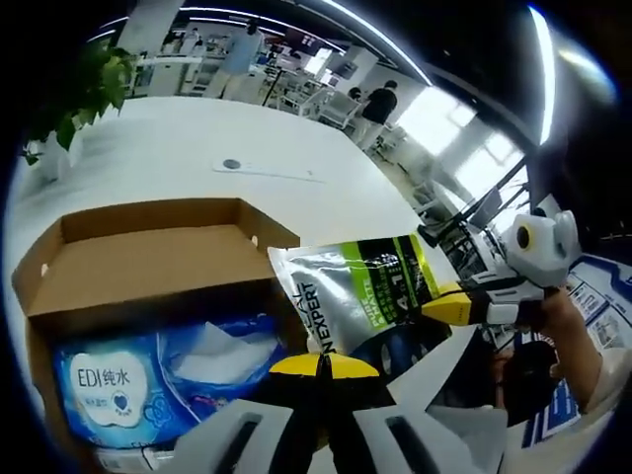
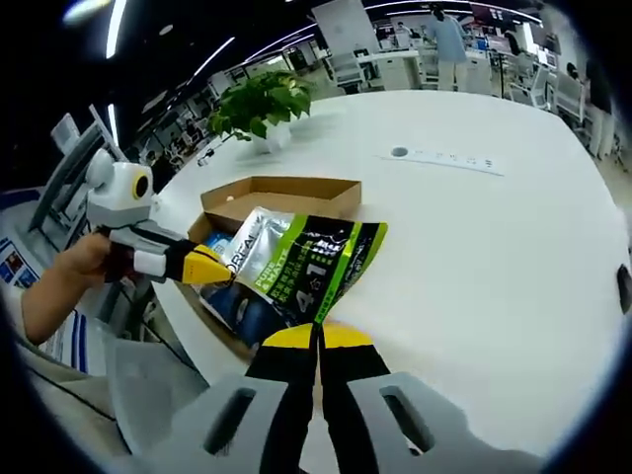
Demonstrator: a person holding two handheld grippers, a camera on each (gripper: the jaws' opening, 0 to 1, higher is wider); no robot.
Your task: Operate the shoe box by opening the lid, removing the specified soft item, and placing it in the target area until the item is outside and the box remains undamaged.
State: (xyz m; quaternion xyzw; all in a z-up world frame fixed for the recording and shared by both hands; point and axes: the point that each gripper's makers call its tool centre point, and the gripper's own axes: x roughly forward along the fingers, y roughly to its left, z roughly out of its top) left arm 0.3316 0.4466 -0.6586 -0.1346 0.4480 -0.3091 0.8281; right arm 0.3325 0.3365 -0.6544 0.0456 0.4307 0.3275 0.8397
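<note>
Reading "L'OREAL MEN EXPERT" on the silver-green pouch, held up just over the open shoe box; its corner is pinched by the right gripper, jaws pressed together on it. Left gripper is pressed together too, and it touches the pouch's other edge. A blue "EDI" wipes pack lies inside the box. White bench stretches wide and bare beyond; potted plant at the far edge.

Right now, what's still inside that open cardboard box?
In the cardboard box lies a blue pack of wipes. The silver-green pouch, pinched by both the right gripper and the left gripper, covers the box's near corner, so anything beneath is hidden.
</note>
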